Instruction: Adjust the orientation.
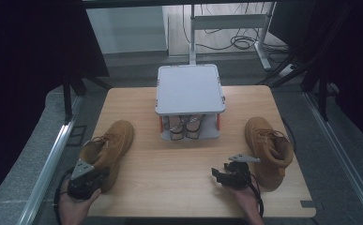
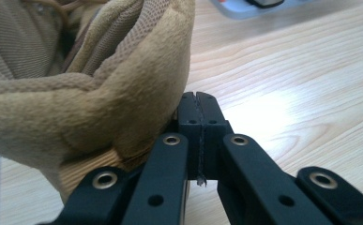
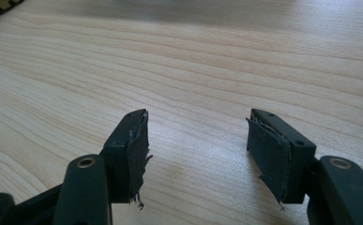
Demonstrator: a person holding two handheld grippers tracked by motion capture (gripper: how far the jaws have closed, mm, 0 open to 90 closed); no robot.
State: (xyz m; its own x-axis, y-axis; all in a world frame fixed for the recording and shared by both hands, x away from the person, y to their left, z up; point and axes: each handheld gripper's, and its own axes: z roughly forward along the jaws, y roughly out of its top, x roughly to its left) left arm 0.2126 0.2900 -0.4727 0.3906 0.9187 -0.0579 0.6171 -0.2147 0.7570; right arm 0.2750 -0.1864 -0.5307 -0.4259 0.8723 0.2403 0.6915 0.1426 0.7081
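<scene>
Two boots on the table
Left boot toe far-right beside closed left gripper; right gripper spread wide

We see a light wooden table carrying three things. A tan boot lies at its left side and a second tan boot at its right, well apart. Between them, toward the far edge, stands a small grey rack with a pair of shoes on its lower shelf.
</scene>
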